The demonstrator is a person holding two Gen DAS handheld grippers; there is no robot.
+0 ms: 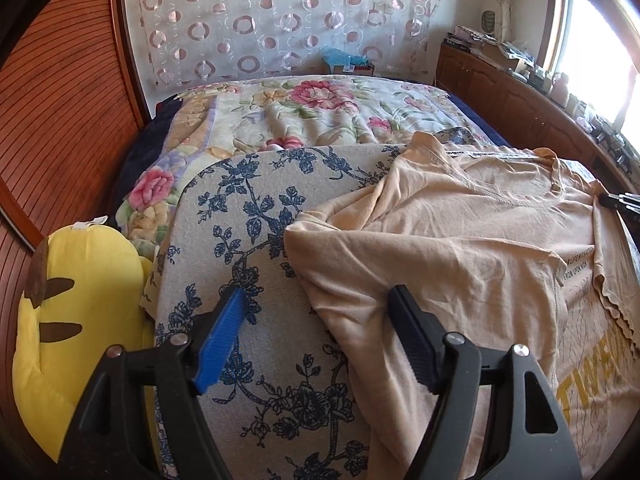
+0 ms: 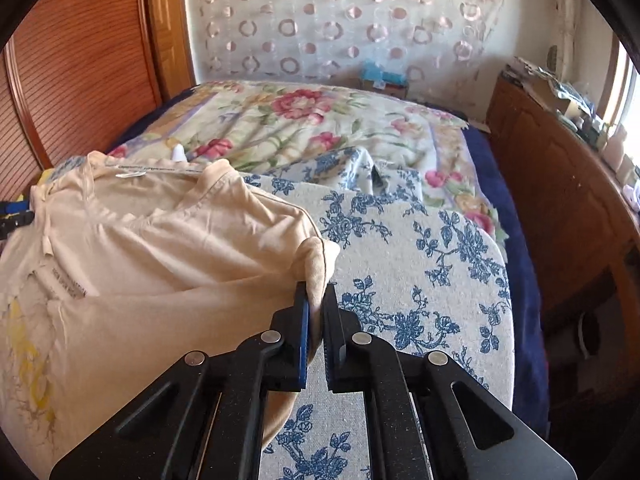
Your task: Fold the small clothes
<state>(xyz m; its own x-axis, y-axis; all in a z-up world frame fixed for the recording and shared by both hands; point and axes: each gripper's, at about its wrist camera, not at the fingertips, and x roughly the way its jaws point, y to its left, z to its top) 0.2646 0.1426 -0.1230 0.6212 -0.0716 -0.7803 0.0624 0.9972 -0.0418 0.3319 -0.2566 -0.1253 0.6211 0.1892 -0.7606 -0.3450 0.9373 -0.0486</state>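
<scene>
A bed covered by a cream quilt printed with large pink flowers (image 1: 304, 116) fills the far half of the room, backed by a sheer white curtain dotted with pink rings (image 1: 280, 20), with a ribbed reddish-brown wooden panel (image 1: 60, 100) on the left and a long brown wooden cabinet (image 1: 520, 108) cluttered with small items under a bright window on the right. Nearer the cameras, a padded board covered in grey-white cloth with a blue floral print (image 1: 256, 216) serves as the work surface, its rounded ends showing in both wrist views. On it lies a pale peach short-sleeved T-shirt with yellow lettering and small black printed text (image 1: 460, 240), spread across the middle of the board with its neckline toward the far side and its sleeves folded inward. A bright yellow plush cushion with brown markings (image 1: 76, 320) sits at the near left, just beside the board. The left gripper (image 1: 320, 304), black with blue ribbed pads, has its jaws spread wide, straddling the near left edge of the shirt; the pads do not pinch the cloth. The right gripper (image 2: 316, 300) is clamped on the folded right edge of the T-shirt (image 2: 160, 248), a fold of peach fabric pinched between its two blue-faced fingers (image 2: 304, 320) and raised slightly off the board.
</scene>
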